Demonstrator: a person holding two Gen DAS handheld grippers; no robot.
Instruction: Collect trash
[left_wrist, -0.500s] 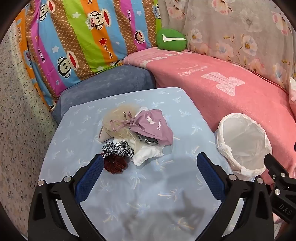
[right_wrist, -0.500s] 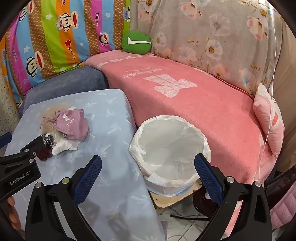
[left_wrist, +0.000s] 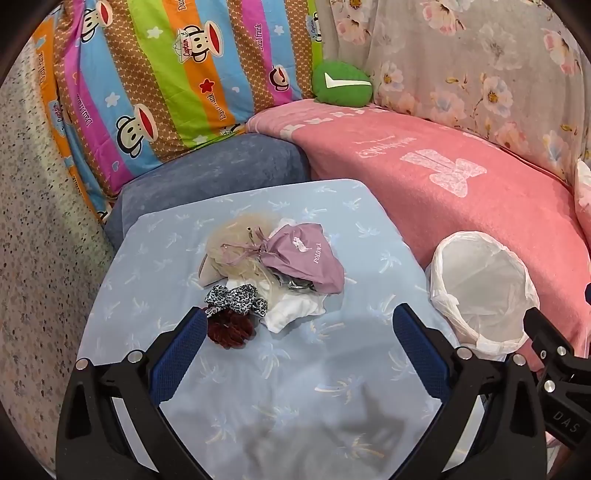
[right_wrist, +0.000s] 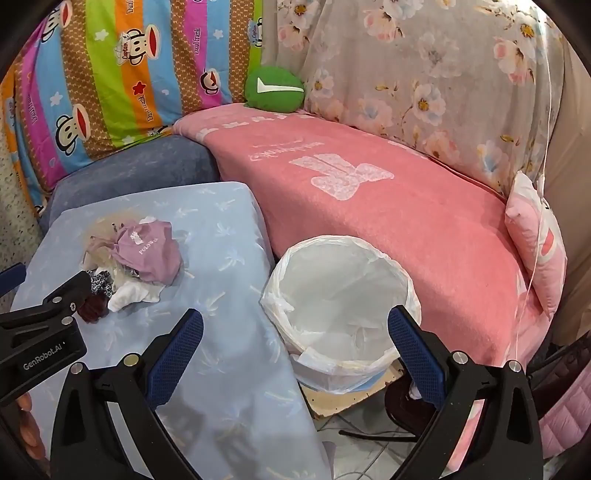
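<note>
- The left hand-held gripper (left_wrist: 299, 325) is released: its jaws stand fully spread with nothing between them, pointing down over the blue palm-print surface (left_wrist: 332, 387).
- The right hand-held gripper (right_wrist: 295, 326) is likewise released and empty. It hangs over the edge of the surface, facing the trash bin (right_wrist: 340, 295).
- Change from half a second ago: almost none. Both views show the same framing, with the pile and bin in the same places. Judgement: collection has not begun and both tools are at the approach stage.
- Location of the trash pile (left_wrist: 266, 273): mid-surface, just ahead of the left jaws. It comprises a mauve drawstring pouch (left_wrist: 306, 258), a pale mesh bundle (left_wrist: 236, 240), a leopard-print scrunchie (left_wrist: 236, 299), a dark red scrunchie (left_wrist: 229, 328) and a white crumpled piece (left_wrist: 291, 314). The red scrunchie lies just beside the left fingertip.
- The bin, lined with a white bag, stands beside the surface against the pink blanket (right_wrist: 369, 192) and appears empty.
- Legible writing: "POLOWA…" on the pouch (end unclear); "GenRobot.AI" on the left gripper body in the right wrist view; "DAS" on the right gripper body in the left wrist view; "Captain" and "Paul Frank"-style lettering on the striped monkey-print cloth (left_wrist: 166, 85).
</note>
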